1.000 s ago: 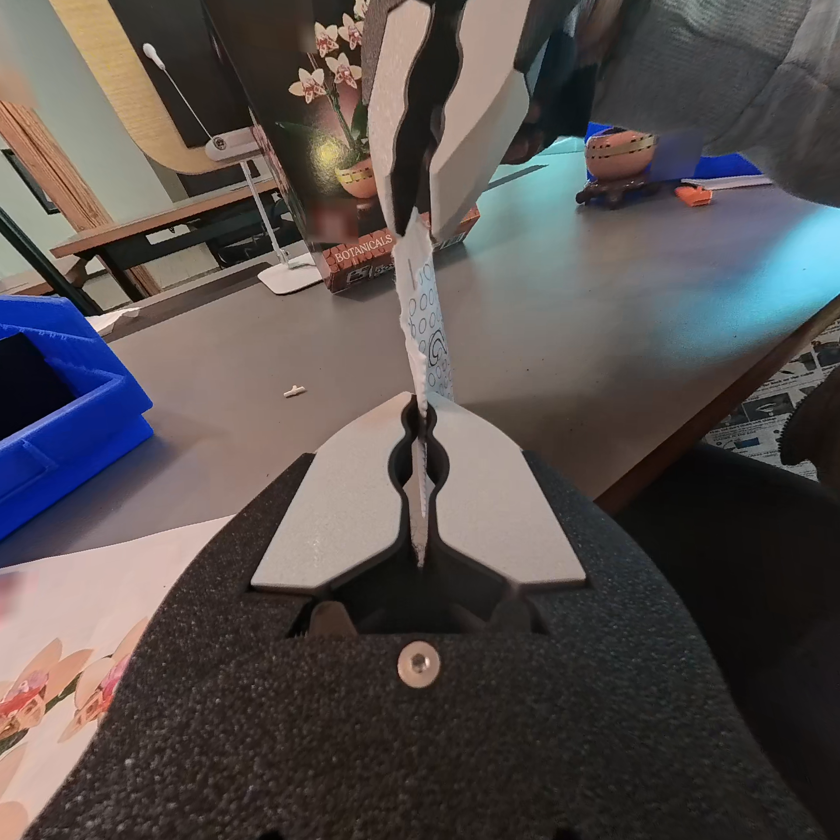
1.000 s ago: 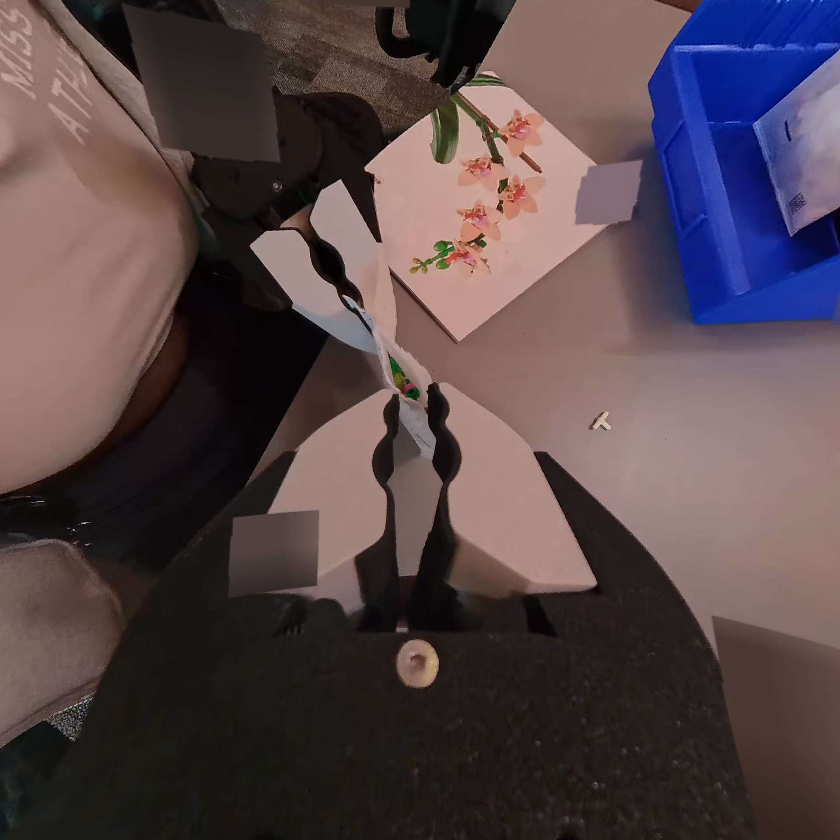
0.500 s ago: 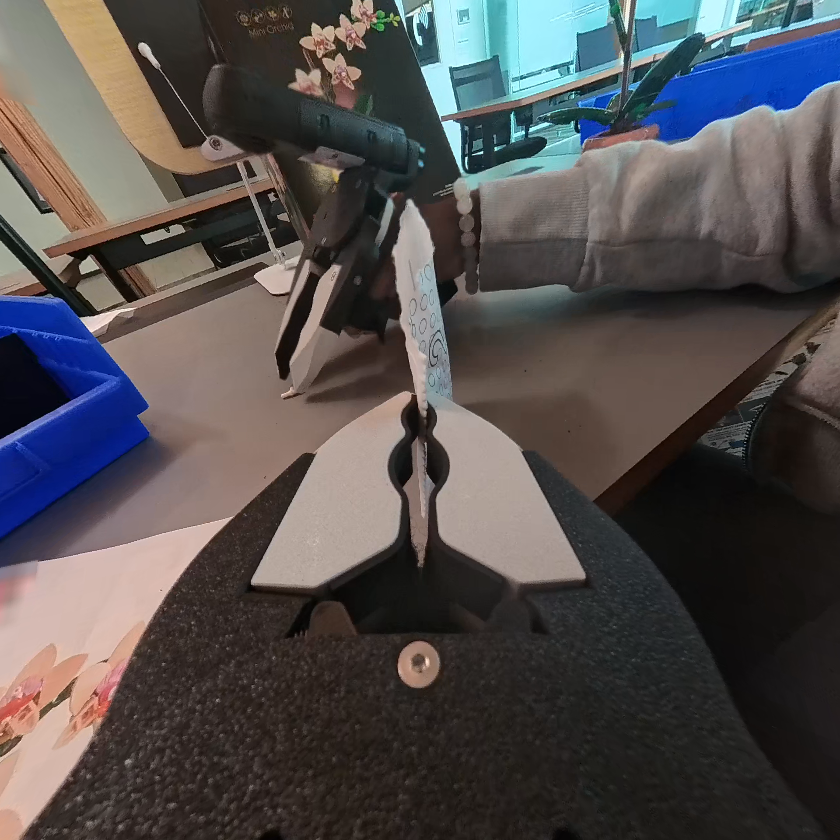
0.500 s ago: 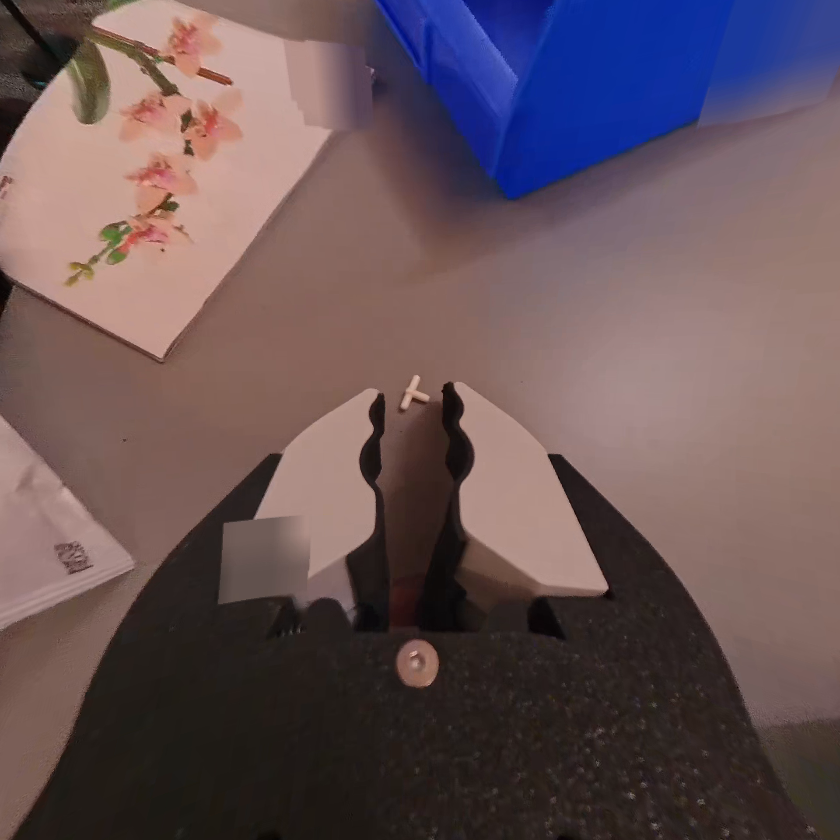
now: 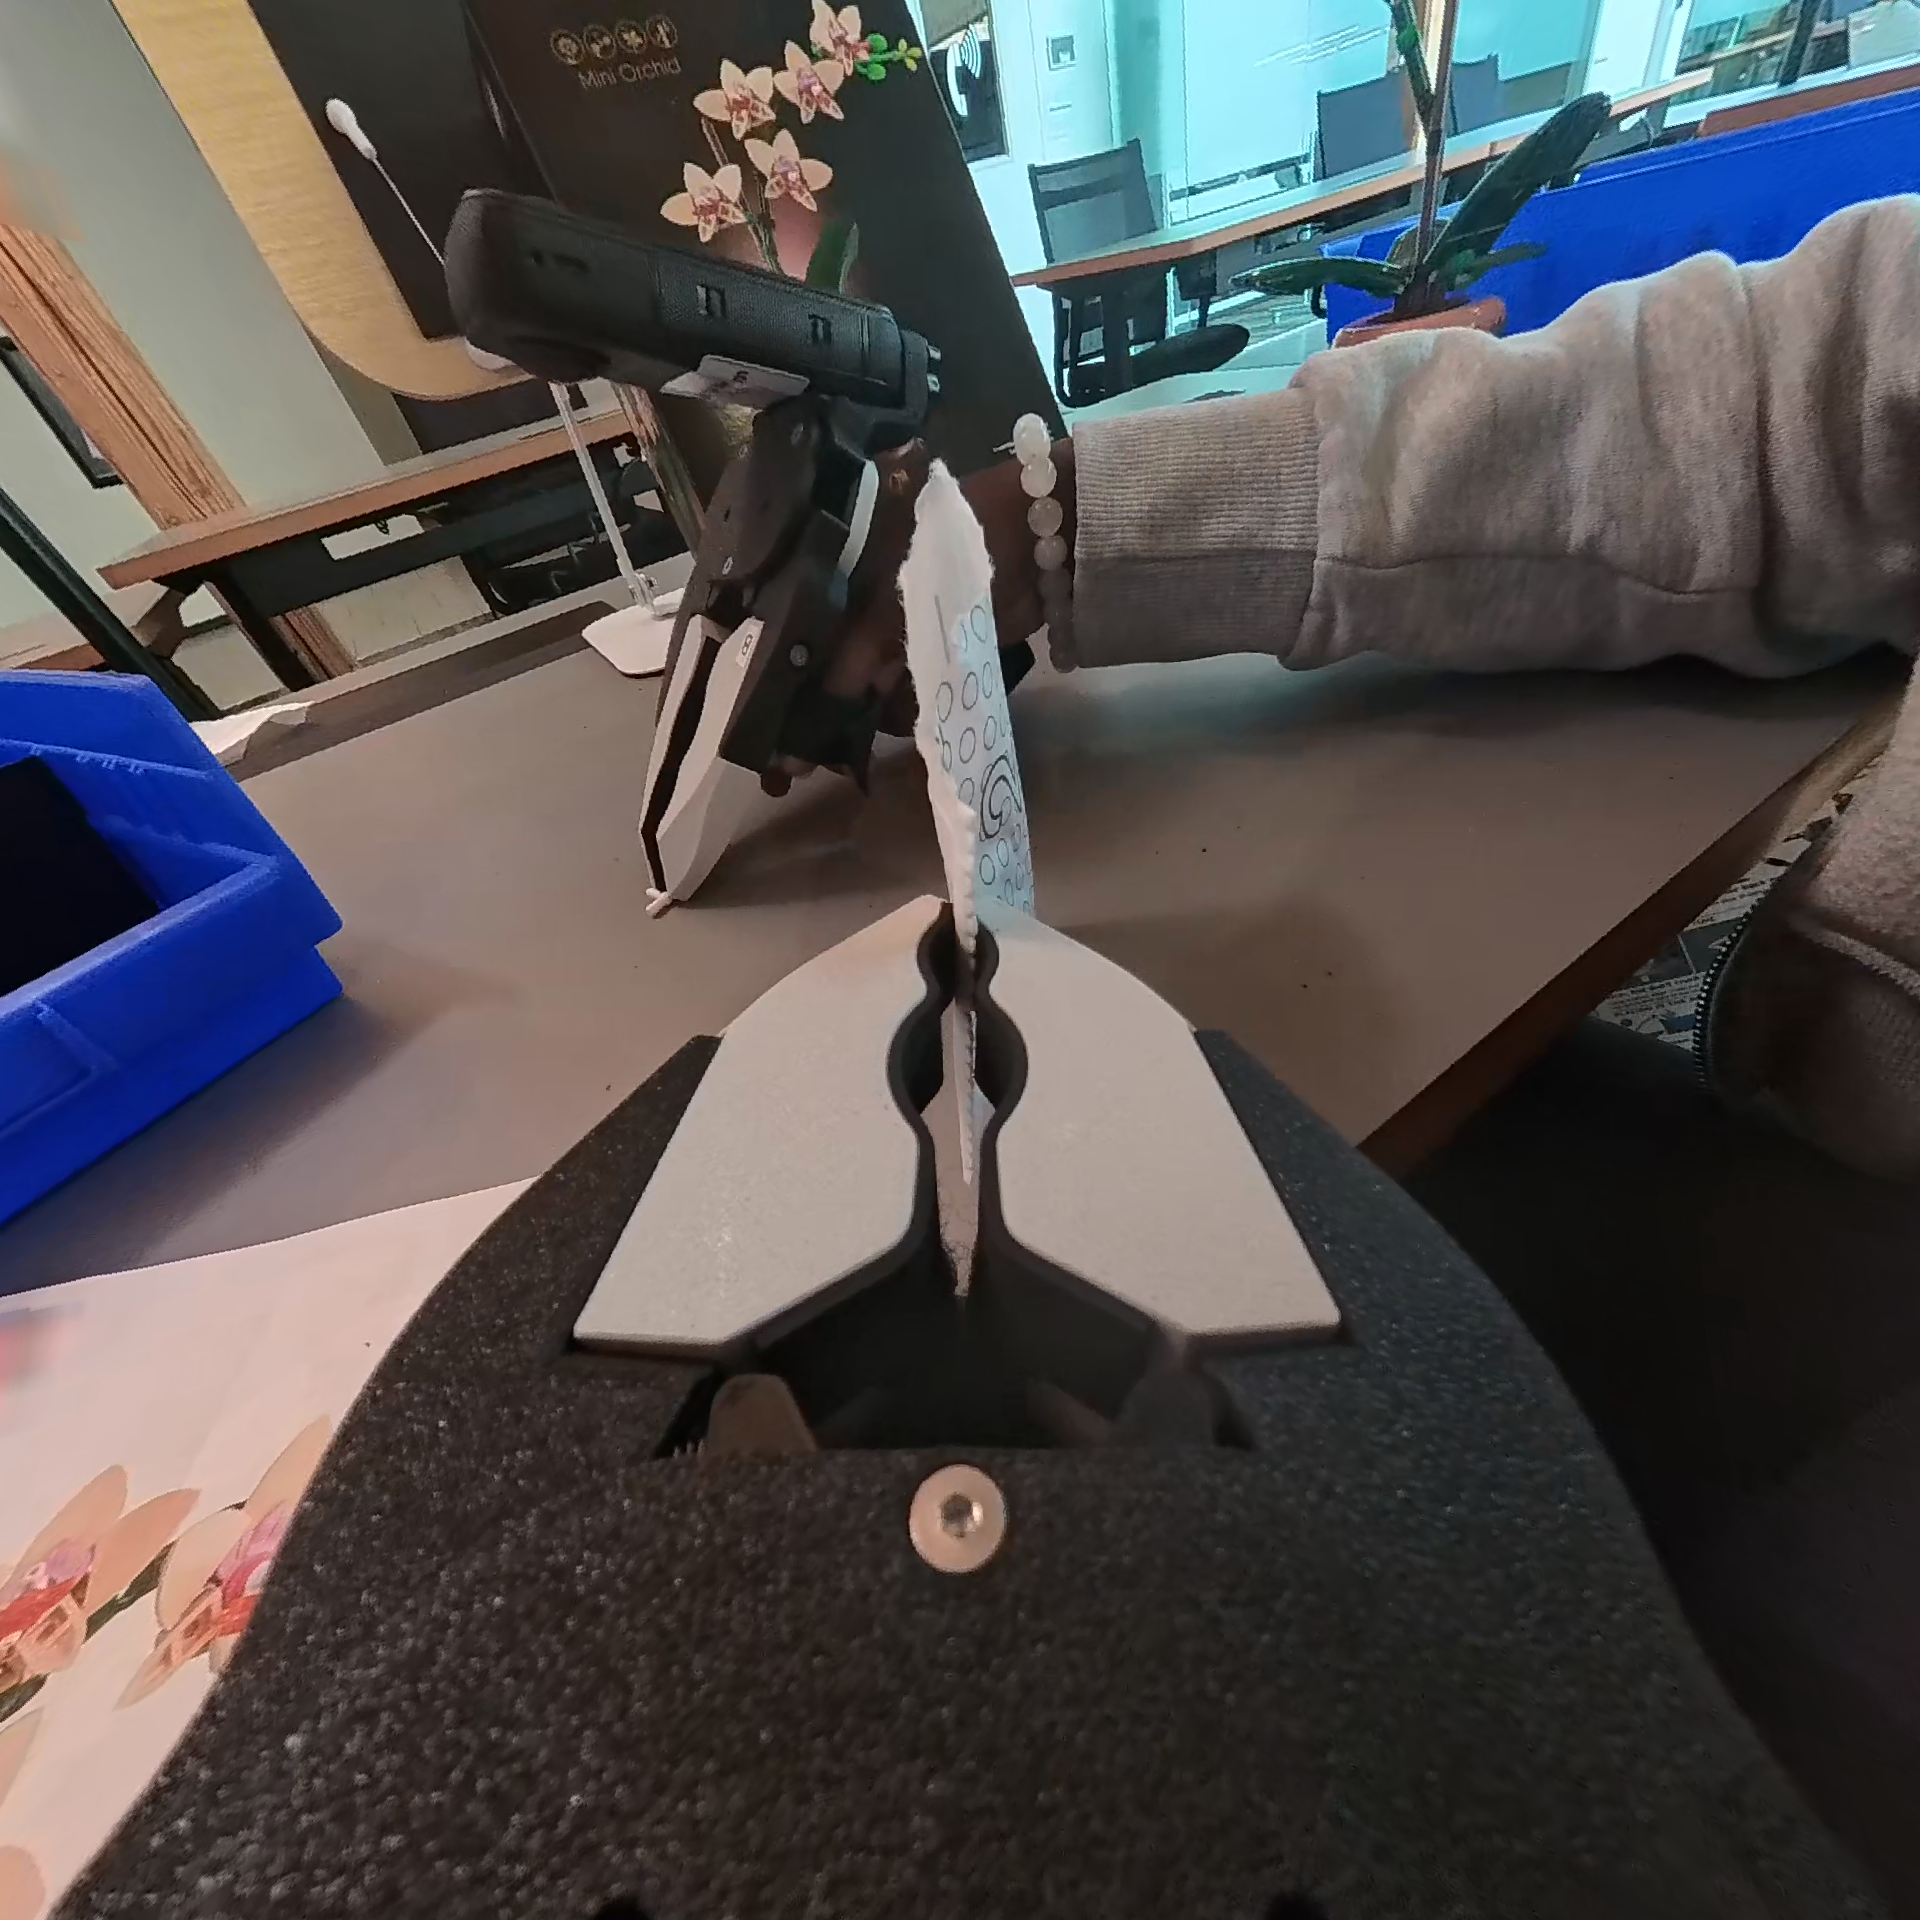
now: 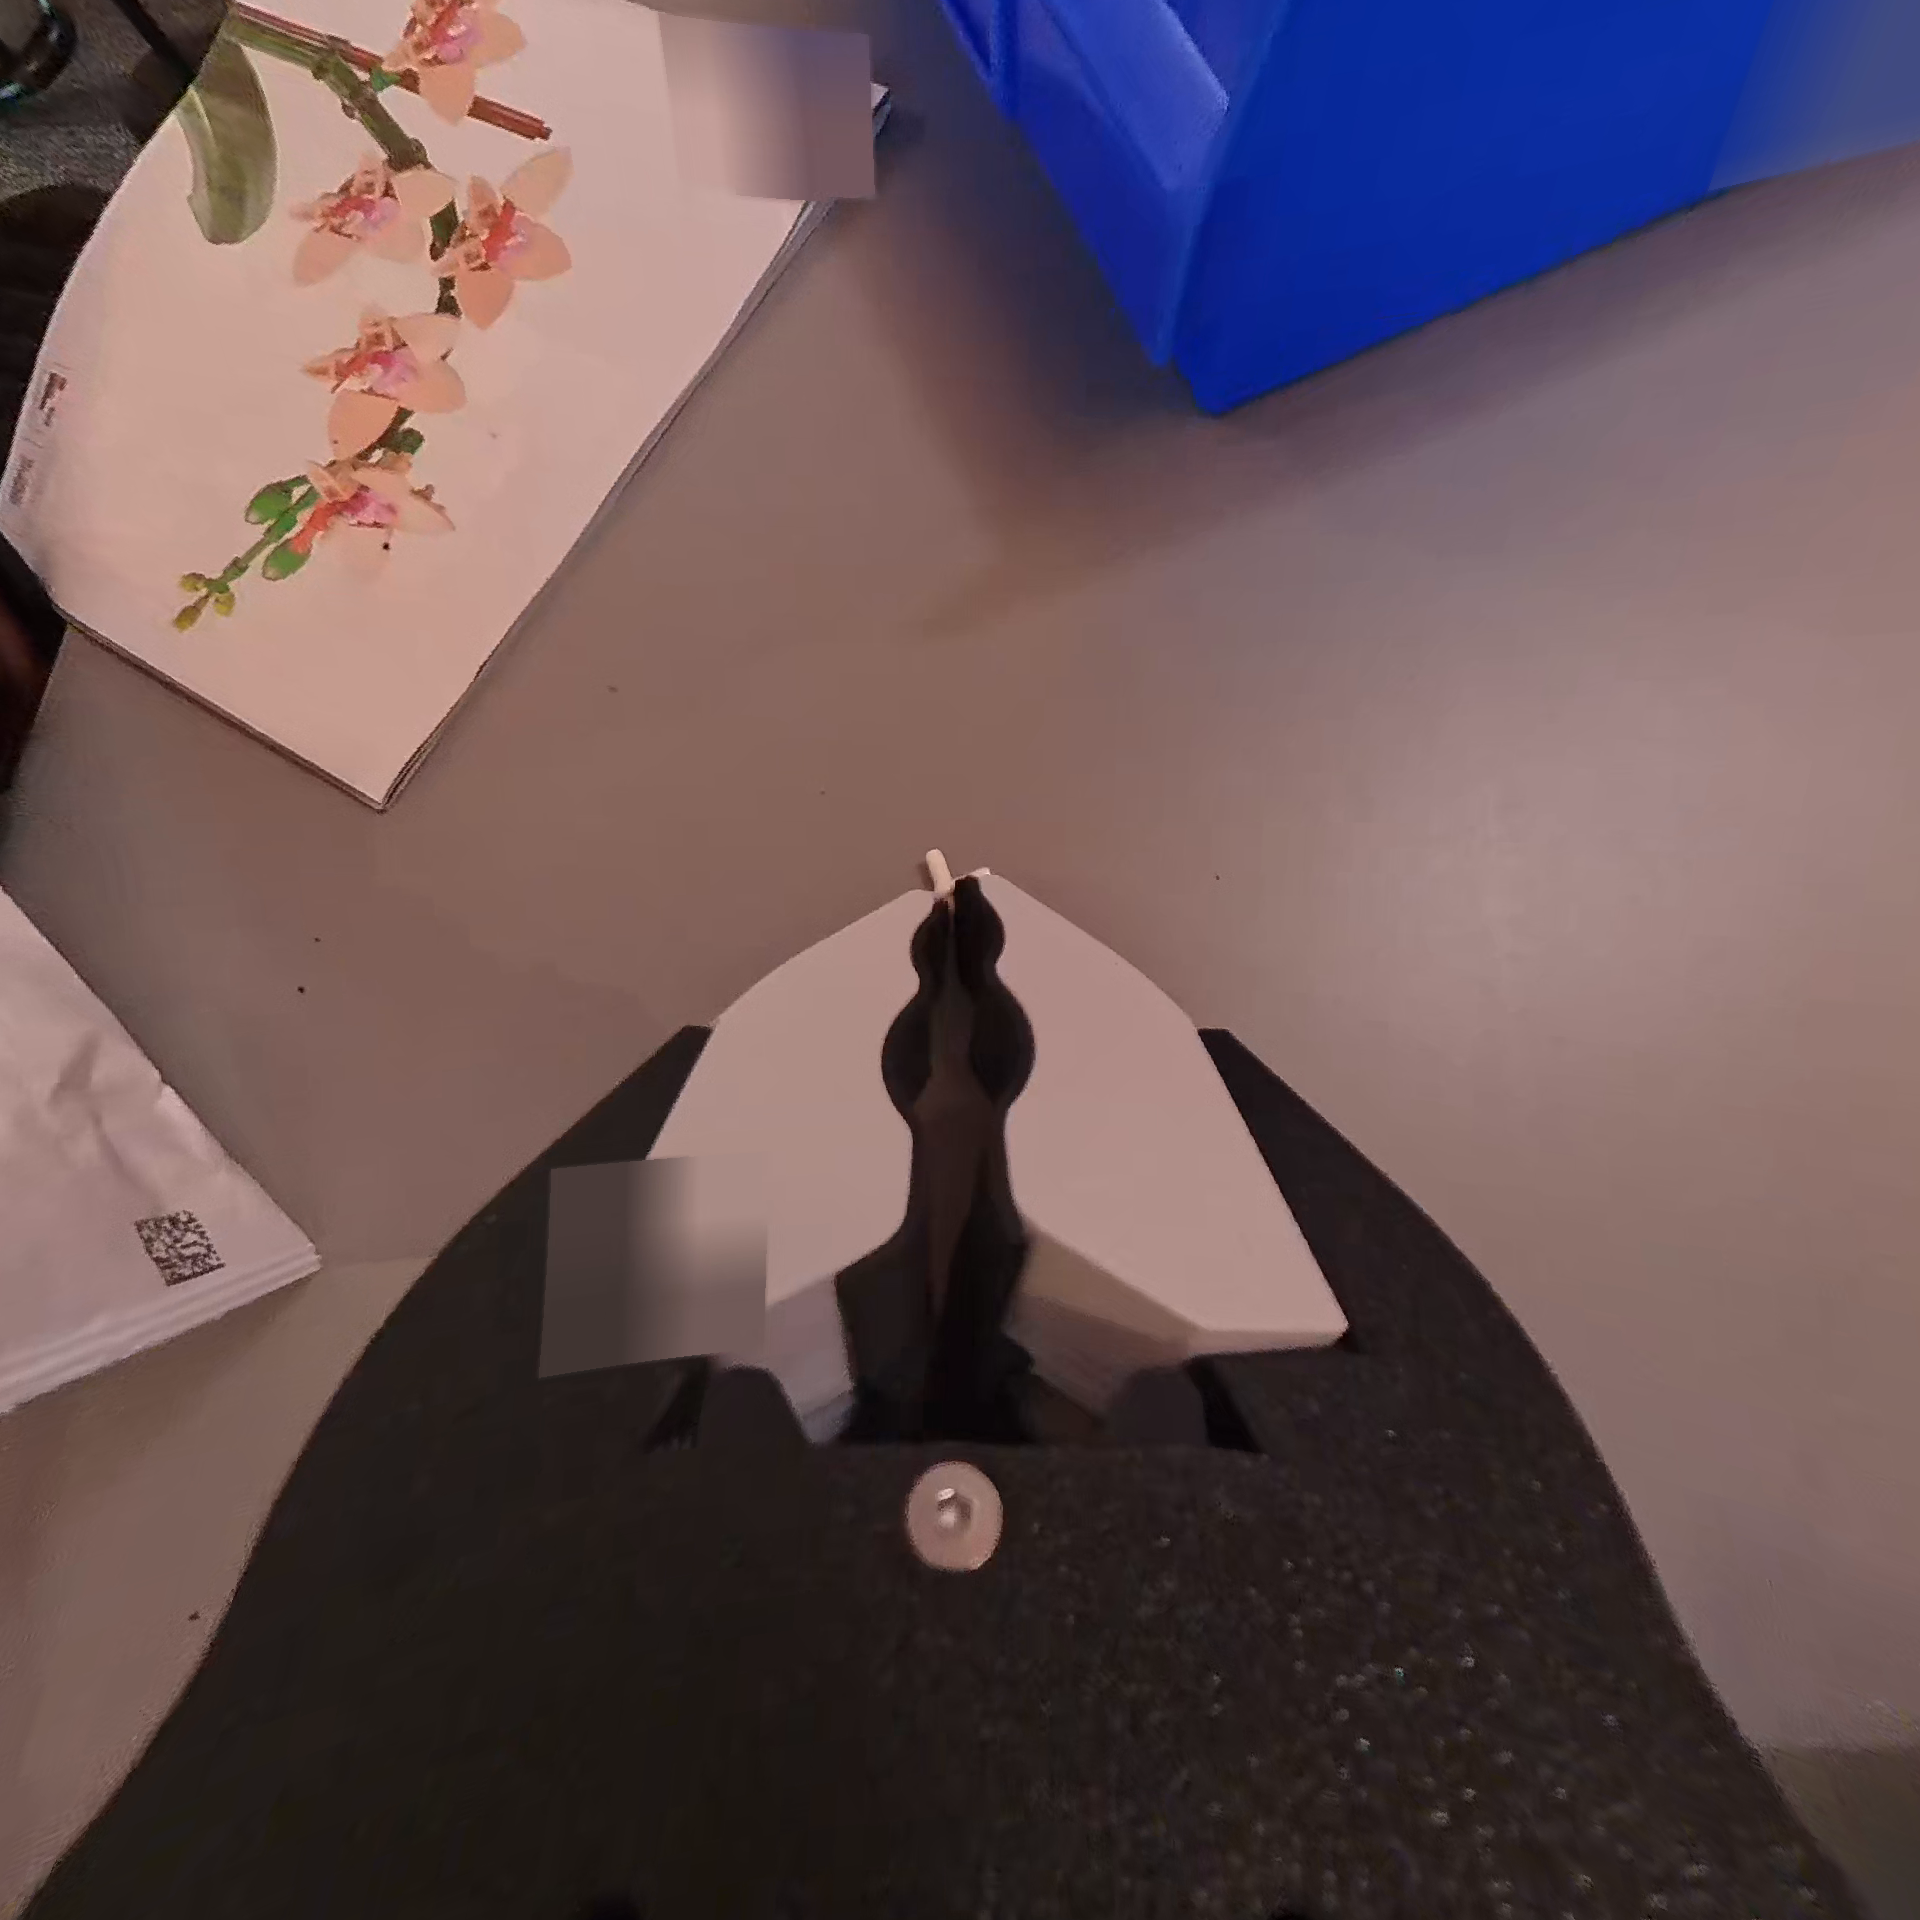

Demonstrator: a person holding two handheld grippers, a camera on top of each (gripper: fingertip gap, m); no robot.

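My left gripper is clenched on a torn white paper packet (printed with small circles), which stands upright above the grey table. My right gripper is pinched onto a tiny white piece at its tips — down on the table, between the flower booklet and blue bin.

Blue bin, orchid booklet, dark orchid box, grey table
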